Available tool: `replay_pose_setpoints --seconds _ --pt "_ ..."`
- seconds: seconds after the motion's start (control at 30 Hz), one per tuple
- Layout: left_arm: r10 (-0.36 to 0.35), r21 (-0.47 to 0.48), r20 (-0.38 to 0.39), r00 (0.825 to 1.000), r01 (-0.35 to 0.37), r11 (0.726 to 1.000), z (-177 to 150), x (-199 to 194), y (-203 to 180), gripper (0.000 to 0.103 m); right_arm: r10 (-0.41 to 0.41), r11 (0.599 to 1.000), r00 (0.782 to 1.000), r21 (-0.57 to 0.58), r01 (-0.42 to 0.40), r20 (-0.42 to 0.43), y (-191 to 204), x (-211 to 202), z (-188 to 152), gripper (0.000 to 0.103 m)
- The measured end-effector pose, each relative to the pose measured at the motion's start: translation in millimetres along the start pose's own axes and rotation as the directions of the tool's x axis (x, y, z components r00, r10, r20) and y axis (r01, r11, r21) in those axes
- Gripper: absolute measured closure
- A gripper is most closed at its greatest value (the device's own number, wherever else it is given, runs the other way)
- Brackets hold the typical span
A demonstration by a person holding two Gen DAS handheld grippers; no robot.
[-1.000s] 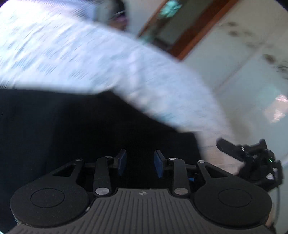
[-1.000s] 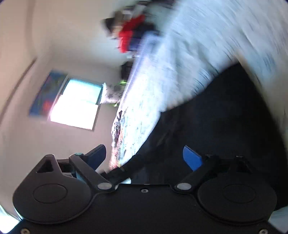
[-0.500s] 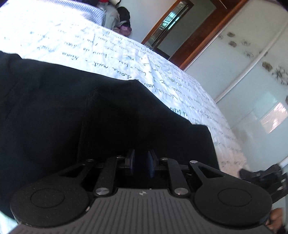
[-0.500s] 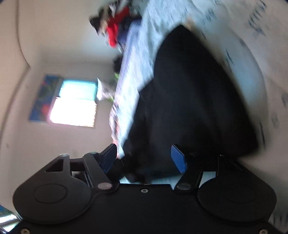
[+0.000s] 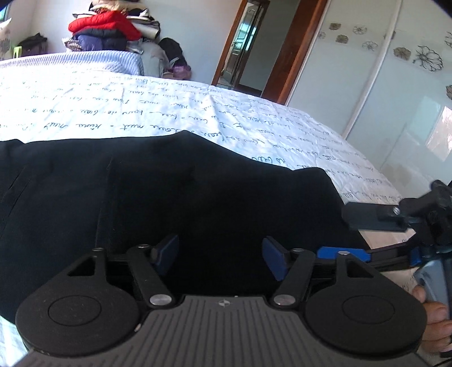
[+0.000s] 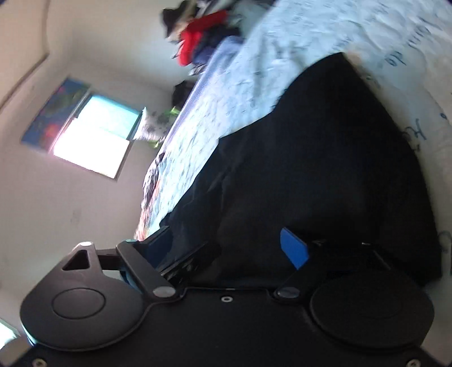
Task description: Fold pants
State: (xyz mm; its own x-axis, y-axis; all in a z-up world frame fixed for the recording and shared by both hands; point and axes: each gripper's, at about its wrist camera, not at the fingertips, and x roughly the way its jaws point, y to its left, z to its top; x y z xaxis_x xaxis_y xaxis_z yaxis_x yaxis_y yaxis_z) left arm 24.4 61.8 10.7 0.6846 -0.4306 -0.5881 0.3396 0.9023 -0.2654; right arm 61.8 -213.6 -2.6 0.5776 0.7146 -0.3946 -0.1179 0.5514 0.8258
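Judging progress, I saw the black cloth pants (image 5: 197,197) lying folded once on the bed; my left gripper (image 5: 220,258) and right gripper (image 6: 226,248) were released, folds remaining.

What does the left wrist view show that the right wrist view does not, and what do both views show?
Only the left wrist view shows the wooden door frame and flower-patterned wardrobe doors. Only the right wrist view shows the bright window. Both show the black pants on the script-printed bedsheet, the red jacket on the far clothes pile, and open grippers: left gripper, right gripper.
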Motion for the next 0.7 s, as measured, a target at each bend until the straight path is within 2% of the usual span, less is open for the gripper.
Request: replay_pose_setpoints --seconds 0.03,0.1,0.17,0.23,0.3,0.37,0.47,0.53,0.63,0.7 --pt "-0.004 0.009 0.005 1.000 0.004 1.000 -1.5 -0.1 -1.7 0.025 -0.015 1.000 1.000 -0.013 0.015 -0.018 6.9 1.7 2.6 0.012" --pt "0.005 0.039 0.020 1.000 -0.006 0.999 -6.4 -1.2 -5.1 0.023 0.005 1.000 1.000 0.002 -0.005 -0.026 12.8 3.0 13.2 0.010" --pt "0.027 0.086 0.042 0.999 -0.030 0.996 -13.8 0.0 -12.2 0.020 0.039 0.999 0.999 -0.015 -0.038 0.030 15.1 2.6 24.8 0.009" --pt "0.048 0.131 0.061 0.997 -0.056 0.990 -21.9 0.7 -20.4 0.017 0.015 1.000 0.996 -0.016 -0.013 0.085 4.9 2.3 24.8 0.007" --pt "0.059 0.147 0.071 0.996 -0.069 0.987 -26.6 -1.3 -22.9 0.015 -0.030 0.997 0.998 0.066 0.027 0.052 -16.6 15.1 18.0 0.007" --pt "0.055 0.137 0.073 0.996 -0.064 0.988 -26.8 -2.0 -21.7 0.015 -0.009 0.999 0.995 -0.050 0.014 0.100 -13.5 6.7 -1.1 0.010" --pt "0.068 0.112 0.077 0.995 -0.076 0.991 -26.0 -6.6 -20.6 0.015 -0.059 0.986 0.997 -0.154 0.067 0.058 6.0 10.9 -5.4 0.008" --pt "0.080 0.098 0.071 0.994 -0.087 0.991 -21.2 -5.6 -24.5 0.014 -0.037 0.993 0.998 -0.114 0.042 0.049 12.8 10.3 6.9 0.008" --pt "0.091 0.102 0.066 0.994 -0.097 0.990 -22.1 -10.9 -24.7 0.011 0.053 0.998 0.994 -0.051 -0.048 0.093 6.3 2.1 27.1 0.007" --pt "0.107 0.113 0.063 0.992 -0.113 0.987 -24.5 -13.7 -24.8 0.011 0.033 0.999 0.995 0.032 -0.036 0.093 -10.6 6.7 30.2 0.003"
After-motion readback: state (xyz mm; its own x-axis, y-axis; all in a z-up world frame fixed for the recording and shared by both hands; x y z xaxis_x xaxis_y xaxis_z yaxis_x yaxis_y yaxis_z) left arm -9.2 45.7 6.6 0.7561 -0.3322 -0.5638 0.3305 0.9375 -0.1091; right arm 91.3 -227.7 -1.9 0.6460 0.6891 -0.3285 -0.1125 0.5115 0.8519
